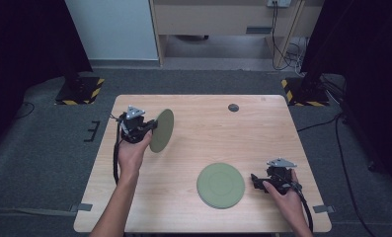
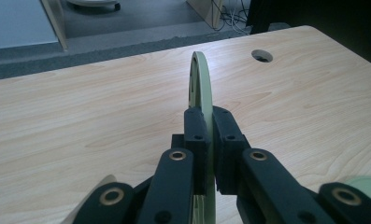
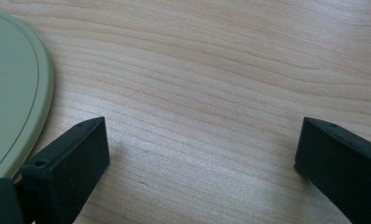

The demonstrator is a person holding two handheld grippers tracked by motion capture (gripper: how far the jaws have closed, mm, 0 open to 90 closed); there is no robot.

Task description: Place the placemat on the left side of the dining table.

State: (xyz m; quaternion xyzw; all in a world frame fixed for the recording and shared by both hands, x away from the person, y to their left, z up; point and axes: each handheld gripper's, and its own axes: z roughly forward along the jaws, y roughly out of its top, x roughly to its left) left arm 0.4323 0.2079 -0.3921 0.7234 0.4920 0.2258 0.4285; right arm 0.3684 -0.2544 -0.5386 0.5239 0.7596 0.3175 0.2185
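High view: at left of centre, left hand-held gripper (image 1: 151, 126) clamped on a green plate (image 1: 162, 130), held on edge above the counter (image 1: 203, 133); lower centre, a second green plate (image 1: 220, 185) flat on the wood; just right of it, right hand-held gripper (image 1: 255, 180). Left gripper view: jaws pinching the upright plate rim (image 2: 201, 79) at frame centre. Right gripper view: jaws spread wide over bare wood, flat plate (image 3: 12, 88) at left edge.

One green plate (image 1: 162, 130) on edge, clamped in left gripper (image 1: 143, 124), off table; second green plate (image 1: 220, 185) flat, near front edge.
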